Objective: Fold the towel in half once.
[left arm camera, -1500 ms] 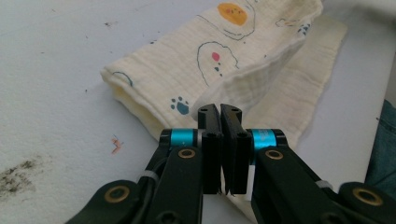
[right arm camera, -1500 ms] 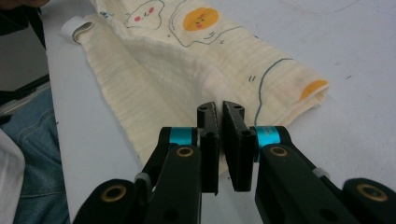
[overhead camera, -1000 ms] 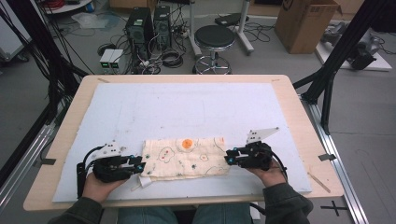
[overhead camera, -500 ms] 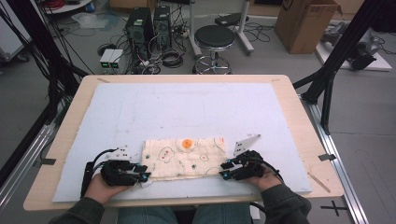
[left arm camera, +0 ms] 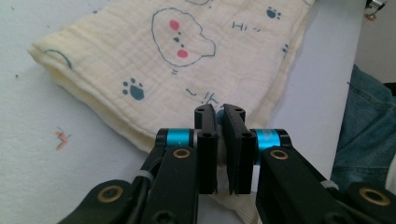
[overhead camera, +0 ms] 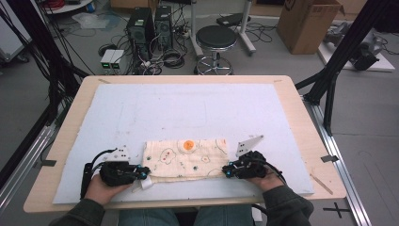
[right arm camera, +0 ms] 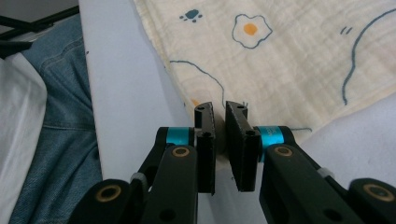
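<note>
Cloth (overhead camera: 186, 160), folded and printed, lies flat near the table's (overhead camera: 301, 108) front edge; left gripper (overhead camera: 141, 173) and right gripper (overhead camera: 227, 170) each pinch a near corner, jaws almost closed on fabric, probably ready to lift or fold it evenly

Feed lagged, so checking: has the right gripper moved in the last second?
Yes. The right gripper slid toward the table's near edge, now at the folded printed cloth's near right corner.

The cloth (left arm camera: 154, 60) looks like crinkly matt muslin, cream with printed doodles. The mat (overhead camera: 197, 113) is matt pale stuff, a bit scuffed. The table (overhead camera: 301, 108) edge is light wood. Jaws are matt black plastic.
</note>
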